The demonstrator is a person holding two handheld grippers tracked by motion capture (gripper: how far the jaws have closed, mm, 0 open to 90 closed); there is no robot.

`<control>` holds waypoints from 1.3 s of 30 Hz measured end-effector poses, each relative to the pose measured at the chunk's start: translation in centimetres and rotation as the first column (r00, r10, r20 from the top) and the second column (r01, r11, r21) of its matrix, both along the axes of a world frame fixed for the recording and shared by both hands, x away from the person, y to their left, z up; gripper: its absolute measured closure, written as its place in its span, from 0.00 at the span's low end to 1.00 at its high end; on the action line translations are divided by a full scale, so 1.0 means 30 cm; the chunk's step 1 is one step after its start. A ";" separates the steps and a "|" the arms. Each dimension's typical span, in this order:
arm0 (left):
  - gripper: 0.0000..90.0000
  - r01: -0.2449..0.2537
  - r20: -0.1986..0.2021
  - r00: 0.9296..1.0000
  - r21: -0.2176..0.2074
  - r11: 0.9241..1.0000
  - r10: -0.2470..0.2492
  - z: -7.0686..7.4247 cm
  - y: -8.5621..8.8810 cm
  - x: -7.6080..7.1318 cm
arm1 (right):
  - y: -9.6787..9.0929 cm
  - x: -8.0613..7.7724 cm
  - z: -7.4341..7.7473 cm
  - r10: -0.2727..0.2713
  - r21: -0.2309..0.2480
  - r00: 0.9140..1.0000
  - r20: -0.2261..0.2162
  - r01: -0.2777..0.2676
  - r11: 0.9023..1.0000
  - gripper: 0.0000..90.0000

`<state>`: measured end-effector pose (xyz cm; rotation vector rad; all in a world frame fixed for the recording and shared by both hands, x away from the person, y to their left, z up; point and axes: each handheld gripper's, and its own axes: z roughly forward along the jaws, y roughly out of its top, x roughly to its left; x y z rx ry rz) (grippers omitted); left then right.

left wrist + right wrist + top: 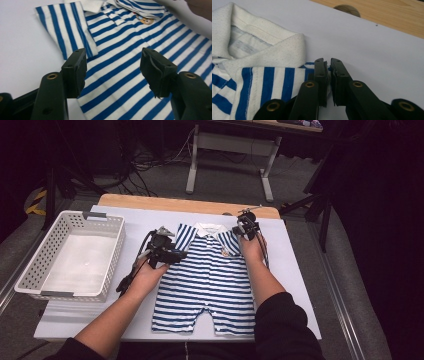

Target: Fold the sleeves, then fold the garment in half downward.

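Observation:
A blue-and-white striped baby romper [210,280] lies flat on a white sheet [295,280], collar [274,50] away from me. Its right sleeve [142,7] is folded inward over the chest. My right gripper [244,231] sits at that shoulder beside the collar; its jaws [328,61] are pressed together with a sliver of striped fabric pinched between them. My left gripper [181,255] hovers over the romper's [120,75] left side, just below the spread left sleeve [65,30]. Its jaws [113,53] stand wide apart with nothing between them.
A white perforated basket [30,270] stands empty to the left of the sheet. The wooden table edge [150,200] runs along the far side, with a round hole [347,10] in it near the right gripper. Desk legs and cables occupy the floor beyond.

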<state>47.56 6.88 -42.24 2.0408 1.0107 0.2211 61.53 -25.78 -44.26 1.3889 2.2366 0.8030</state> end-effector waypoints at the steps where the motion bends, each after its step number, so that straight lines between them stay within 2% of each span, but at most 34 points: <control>1: 0.44 -0.006 0.012 1.000 0.001 1.000 0.006 0.004 -0.005 0.011 | -0.002 0.000 0.000 -0.003 0.001 1.000 -0.002 0.003 1.000 0.93; 3: 0.44 -0.012 0.003 1.000 0.015 1.000 0.012 0.009 -0.016 0.031 | -0.007 0.000 0.002 -0.002 0.003 1.000 -0.003 0.002 1.000 0.90; 6: 0.44 -0.029 0.012 1.000 0.019 0.999 0.029 0.019 -0.031 0.060 | -0.010 -0.005 0.014 -0.005 -0.013 0.999 0.037 0.006 1.000 0.79; 7: 0.44 -0.033 0.011 0.999 0.027 0.999 0.033 0.024 -0.038 0.072 | -0.014 -0.007 0.020 -0.003 -0.013 0.999 0.046 0.004 1.000 0.78; 9: 0.44 -0.044 0.029 0.999 0.029 0.999 0.043 0.034 -0.048 0.095 | -0.026 -0.010 0.033 -0.002 0.003 0.999 0.054 0.002 1.000 0.75; 10: 0.44 -0.047 0.022 0.999 0.039 0.998 0.046 0.037 -0.053 0.106 | -0.034 -0.011 0.041 -0.001 0.015 0.998 0.056 0.000 1.000 0.72; 13: 0.44 -0.065 0.031 0.997 0.037 0.997 0.064 0.043 -0.057 0.144 | -0.047 -0.013 0.047 0.005 0.039 0.999 0.047 -0.007 0.999 0.60; 14: 0.44 -0.076 0.022 0.997 0.046 0.996 0.075 0.043 -0.061 0.158 | -0.050 -0.015 0.048 0.006 0.038 0.999 0.042 -0.008 0.999 0.56; 16: 0.43 -0.083 0.020 0.996 0.038 0.996 0.082 0.045 -0.063 0.178 | -0.059 -0.017 0.050 0.004 0.048 0.999 0.032 -0.006 0.999 0.52; 17: 0.43 -0.087 0.019 0.996 0.032 0.996 0.087 0.046 -0.062 0.190 | -0.063 -0.018 0.051 0.000 0.056 1.000 0.024 -0.001 0.998 0.51; 18: 0.43 -0.097 0.008 0.995 0.045 0.994 0.096 0.049 -0.066 0.208 | -0.069 -0.018 0.053 -0.003 0.061 1.000 0.020 0.002 0.998 0.51; 20: 0.42 -0.104 0.022 0.994 0.054 0.993 0.103 0.049 -0.066 0.228 | -0.078 -0.021 0.060 -0.012 0.072 1.000 0.021 0.010 0.997 0.51; 22: 0.40 -0.107 0.029 0.994 0.091 0.990 0.105 0.050 -0.062 0.258 | -0.084 -0.024 0.069 -0.010 0.085 1.000 0.023 0.008 0.996 0.52; 23: 0.40 -0.113 0.029 0.993 0.096 0.989 0.111 0.049 -0.059 0.266 | -0.083 -0.027 0.072 -0.008 0.081 1.000 0.026 0.006 0.997 0.52; 28: 0.40 -0.155 0.011 0.988 0.092 0.984 0.155 0.031 -0.044 0.319 | -0.074 -0.028 0.073 0.000 0.060 0.999 0.037 -0.002 0.998 0.54; 31: 0.40 -0.175 -0.011 0.984 0.098 0.980 0.177 0.011 -0.043 0.348 | -0.074 -0.022 0.062 -0.006 0.055 1.000 0.028 0.004 0.998 0.55; 33: 0.42 -0.190 -0.024 0.981 0.084 0.978 0.193 0.000 -0.037 0.366 | -0.073 -0.018 0.051 -0.010 0.050 1.000 0.018 0.009 0.999 0.55; 36: 0.42 -0.206 -0.037 0.977 0.079 0.975 0.209 -0.012 -0.028 0.391 | -0.072 -0.014 0.046 -0.007 0.059 1.000 0.015 0.006 0.998 0.59; 39: 0.43 -0.225 -0.044 0.972 0.092 0.970 0.230 -0.020 -0.025 0.415 | -0.069 -0.010 0.042 -0.008 0.082 1.000 0.011 0.007 0.997 0.60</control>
